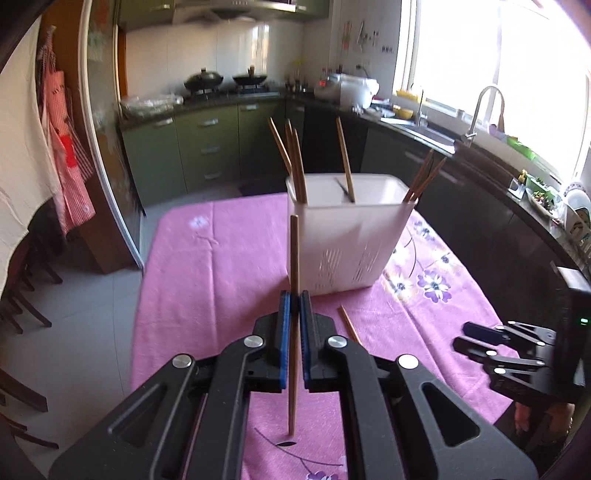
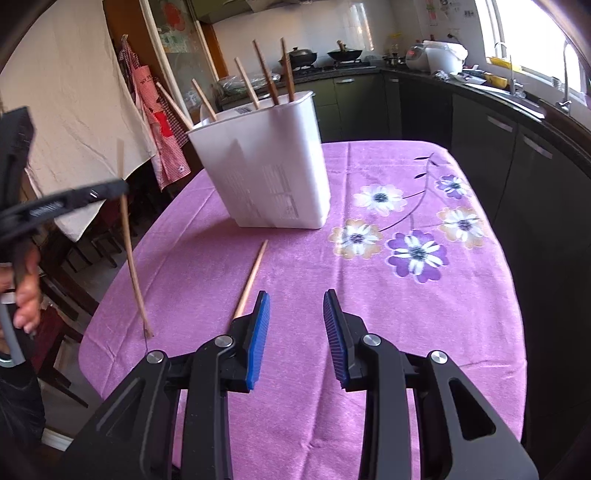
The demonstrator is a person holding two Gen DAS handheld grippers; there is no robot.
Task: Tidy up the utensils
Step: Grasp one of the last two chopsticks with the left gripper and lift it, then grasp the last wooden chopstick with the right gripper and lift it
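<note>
Between left fingers [image 1: 283, 325], chopstick [image 1: 293, 258].

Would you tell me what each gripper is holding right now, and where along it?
The left gripper clamps one chopstick near its middle, standing roughly upright. The right gripper is open and empty.

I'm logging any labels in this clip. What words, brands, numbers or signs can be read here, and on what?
None can be read with certainty.
Holder: barcode sticker on its inner wall, digits too small.
Left gripper: white lettering on its arm, blurred.
Apron: print too blurred.
Mug on the counter: picture and letters, too small.
Wall papers: too small.
Cooker: red display, digits unreadable.
</note>
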